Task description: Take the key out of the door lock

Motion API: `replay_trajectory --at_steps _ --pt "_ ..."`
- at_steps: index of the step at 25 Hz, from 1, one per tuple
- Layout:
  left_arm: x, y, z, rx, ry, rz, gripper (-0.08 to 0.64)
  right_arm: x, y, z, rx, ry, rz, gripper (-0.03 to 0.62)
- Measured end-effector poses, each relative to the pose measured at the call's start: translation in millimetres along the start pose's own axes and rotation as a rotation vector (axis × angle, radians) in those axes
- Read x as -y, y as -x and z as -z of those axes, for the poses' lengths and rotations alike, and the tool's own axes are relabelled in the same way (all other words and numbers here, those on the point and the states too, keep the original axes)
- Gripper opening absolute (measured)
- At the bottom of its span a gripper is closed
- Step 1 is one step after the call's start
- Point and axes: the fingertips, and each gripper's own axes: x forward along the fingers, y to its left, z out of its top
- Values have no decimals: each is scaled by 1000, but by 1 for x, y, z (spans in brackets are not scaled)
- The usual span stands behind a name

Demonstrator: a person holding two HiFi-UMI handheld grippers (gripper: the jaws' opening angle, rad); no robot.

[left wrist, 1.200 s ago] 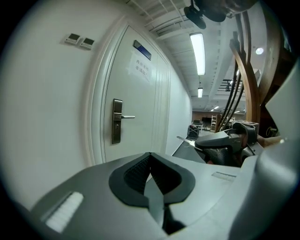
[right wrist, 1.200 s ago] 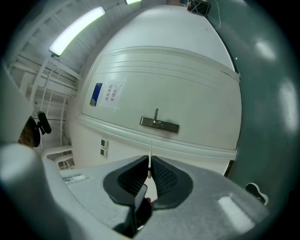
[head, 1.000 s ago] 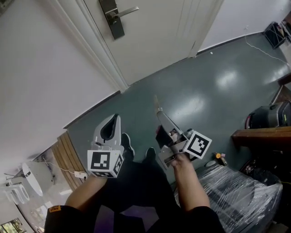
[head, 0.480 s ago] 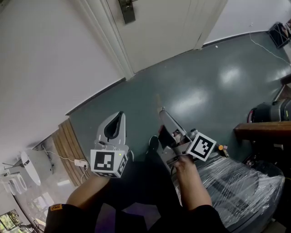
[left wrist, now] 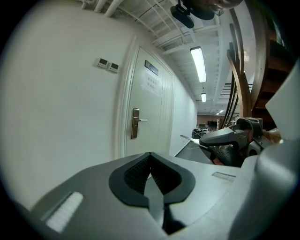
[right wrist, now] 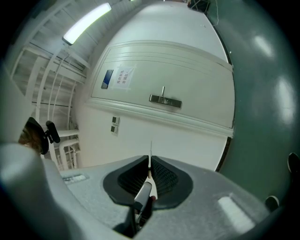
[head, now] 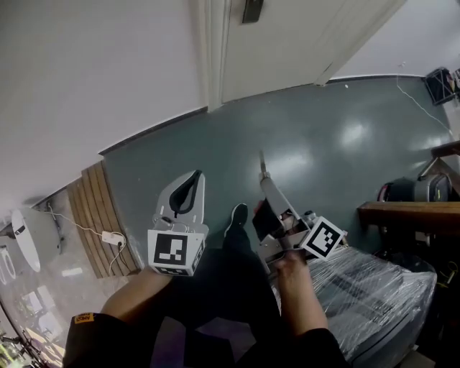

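Observation:
The white door point(head: 287, 43) fills the top of the head view, with its dark lock plate point(head: 251, 8) cut by the top edge. In the gripper views the lever handle point(left wrist: 136, 123) point(right wrist: 165, 100) shows far off with nothing in the lock that I can make out. My right gripper point(head: 267, 183) point(right wrist: 150, 176) is shut on the key point(right wrist: 150, 161); its thin blade point(head: 262, 164) sticks out past the jaws over the floor. My left gripper point(head: 188, 188) point(left wrist: 151, 176) hangs beside it, shut with nothing in it. Both are well away from the door.
The floor point(head: 338, 144) is dark green. A plastic-wrapped block point(head: 374, 287) sits at my lower right below a wooden bench point(head: 406, 212) and a black bag point(head: 406, 192). Wooden slats point(head: 90, 215) and a white plug point(head: 111, 237) lie at the left wall. My shoe point(head: 237, 214) shows between the grippers.
The door and its lock plate have slid up to the top edge of the head view. Both grippers stay shut, the right one still on the key.

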Motion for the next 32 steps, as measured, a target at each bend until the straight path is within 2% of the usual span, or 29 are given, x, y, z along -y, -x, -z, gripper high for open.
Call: replay_trajectory --at_steps 7,10,14,32 --pt "-26 36 2 24 12 19 18 -9 -1 55 25 57 46 14" --pt "-34 44 9 29 6 23 18 -14 1 69 36 87 38 14" --pt "-37 43 20 4 7 28 18 -5 3 81 48 65 33 14" --pt "-30 38 16 7 31 39 18 2 5 79 29 66 69 14"
